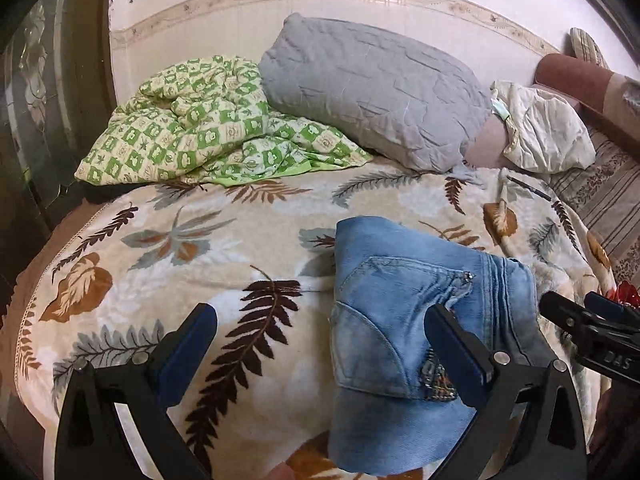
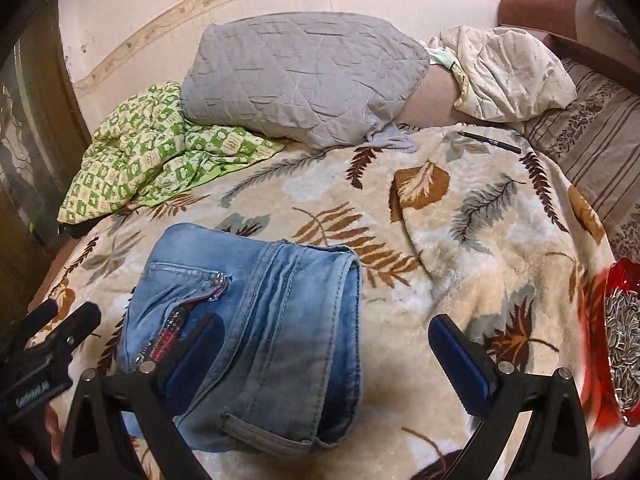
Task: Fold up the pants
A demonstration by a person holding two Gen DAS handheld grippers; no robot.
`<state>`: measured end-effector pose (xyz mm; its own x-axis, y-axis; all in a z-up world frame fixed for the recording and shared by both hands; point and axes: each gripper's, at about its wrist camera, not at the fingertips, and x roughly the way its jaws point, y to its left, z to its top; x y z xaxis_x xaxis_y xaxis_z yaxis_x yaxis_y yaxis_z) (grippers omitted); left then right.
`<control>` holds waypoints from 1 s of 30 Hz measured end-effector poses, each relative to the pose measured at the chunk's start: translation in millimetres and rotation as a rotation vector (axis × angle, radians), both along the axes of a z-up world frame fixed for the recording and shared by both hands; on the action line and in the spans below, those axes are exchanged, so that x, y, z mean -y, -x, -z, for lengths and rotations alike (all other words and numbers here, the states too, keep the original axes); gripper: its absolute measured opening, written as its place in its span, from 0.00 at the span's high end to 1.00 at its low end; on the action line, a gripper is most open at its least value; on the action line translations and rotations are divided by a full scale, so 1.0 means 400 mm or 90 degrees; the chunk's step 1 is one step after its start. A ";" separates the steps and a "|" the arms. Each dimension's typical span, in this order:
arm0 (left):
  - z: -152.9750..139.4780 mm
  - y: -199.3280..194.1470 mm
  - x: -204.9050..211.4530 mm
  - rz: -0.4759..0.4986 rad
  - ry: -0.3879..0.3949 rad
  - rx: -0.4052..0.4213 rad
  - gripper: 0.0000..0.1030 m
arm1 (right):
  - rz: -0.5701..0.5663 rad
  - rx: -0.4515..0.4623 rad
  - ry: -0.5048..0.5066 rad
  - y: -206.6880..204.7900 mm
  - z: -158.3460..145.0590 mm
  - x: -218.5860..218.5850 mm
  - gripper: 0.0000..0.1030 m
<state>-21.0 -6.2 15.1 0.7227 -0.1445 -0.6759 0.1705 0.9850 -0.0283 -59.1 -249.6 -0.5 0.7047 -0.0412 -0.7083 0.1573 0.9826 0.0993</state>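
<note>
Folded pants [image 1: 404, 320] (light denim, zip pocket up) lie on leaf-print blanket [image 1: 200, 248], just below and ahead of both tools. Left gripper [image 1: 320, 332] spread wide, nothing pinched. Right gripper [image 2: 326, 344] likewise spread, empty. Red dish [image 2: 616, 344] right of it.
</note>
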 end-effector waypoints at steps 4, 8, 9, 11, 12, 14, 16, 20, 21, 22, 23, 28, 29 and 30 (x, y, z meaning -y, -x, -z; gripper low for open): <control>0.008 -0.006 0.007 0.000 -0.002 -0.009 0.00 | 0.001 0.015 0.015 -0.005 0.003 -0.007 0.00; 0.024 -0.032 -0.013 -0.013 0.018 -0.039 0.00 | -0.018 0.002 -0.007 -0.015 0.014 0.001 0.00; 0.028 -0.038 -0.021 -0.016 0.027 -0.050 0.00 | -0.022 -0.002 -0.017 -0.017 0.015 0.007 0.00; 0.036 -0.043 -0.034 -0.015 0.043 -0.070 0.00 | -0.033 -0.005 -0.040 -0.020 0.011 0.021 0.00; 0.039 -0.044 -0.040 -0.010 0.052 -0.082 0.00 | -0.037 -0.007 -0.056 -0.023 0.007 0.033 0.00; 0.048 -0.046 -0.058 0.007 0.082 -0.109 0.00 | -0.048 -0.015 -0.106 -0.037 0.006 0.065 0.00; 0.067 -0.058 -0.079 0.019 0.112 -0.146 0.00 | -0.054 -0.050 -0.182 -0.069 0.022 0.106 0.00; 0.127 -0.090 -0.110 0.053 0.234 -0.255 0.00 | -0.105 -0.160 -0.374 -0.163 0.110 0.165 0.00; 0.139 -0.094 -0.108 0.064 0.254 -0.275 0.00 | -0.115 -0.178 -0.391 -0.183 0.130 0.167 0.00; 0.157 -0.097 -0.100 0.076 0.264 -0.297 0.00 | -0.116 -0.188 -0.396 -0.194 0.142 0.169 0.00; 0.166 -0.097 -0.091 0.084 0.261 -0.306 0.00 | -0.123 -0.202 -0.400 -0.211 0.155 0.167 0.00; 0.206 -0.106 -0.078 0.113 0.290 -0.345 0.00 | -0.164 -0.256 -0.458 -0.265 0.229 0.156 0.00; 0.213 -0.110 -0.081 0.118 0.293 -0.353 0.00 | -0.177 -0.264 -0.483 -0.271 0.242 0.154 0.00; 0.217 -0.114 -0.086 0.120 0.295 -0.358 0.00 | -0.194 -0.271 -0.515 -0.274 0.255 0.147 0.00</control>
<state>24.6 28.2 -71.8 0.2217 -0.5914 -0.7753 0.1730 0.8064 -0.5656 50.7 -308.5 -102.5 0.2822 0.7137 -0.6411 0.0865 0.6467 0.7579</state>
